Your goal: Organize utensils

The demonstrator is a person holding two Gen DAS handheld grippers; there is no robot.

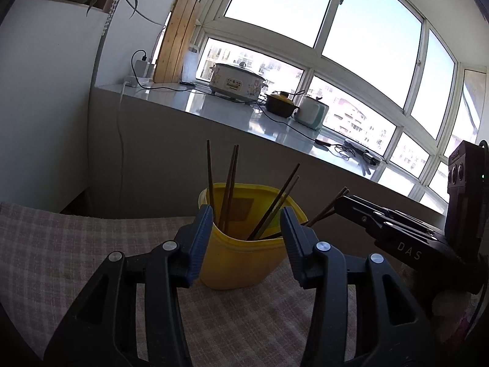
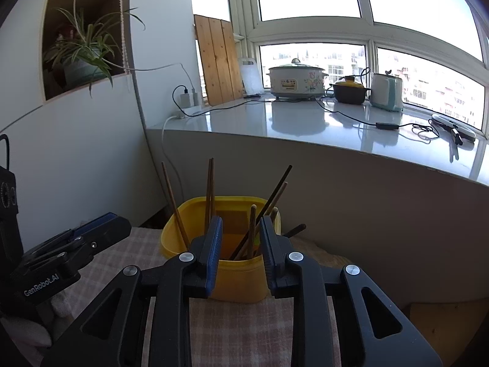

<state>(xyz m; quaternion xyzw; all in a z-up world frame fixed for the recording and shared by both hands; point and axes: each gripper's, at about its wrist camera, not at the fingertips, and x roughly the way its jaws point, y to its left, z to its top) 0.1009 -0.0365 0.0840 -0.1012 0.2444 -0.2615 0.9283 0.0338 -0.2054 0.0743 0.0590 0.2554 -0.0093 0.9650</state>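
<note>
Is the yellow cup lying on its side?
No, the yellow cup stands upright on the checked cloth, with chopsticks sticking up out of its open top.

Chopsticks (image 2: 209, 192) in holder (image 2: 238, 278) on cloth (image 2: 250, 330); counter (image 2: 275, 119) behind w/ cooker (image 2: 295, 82).
</note>
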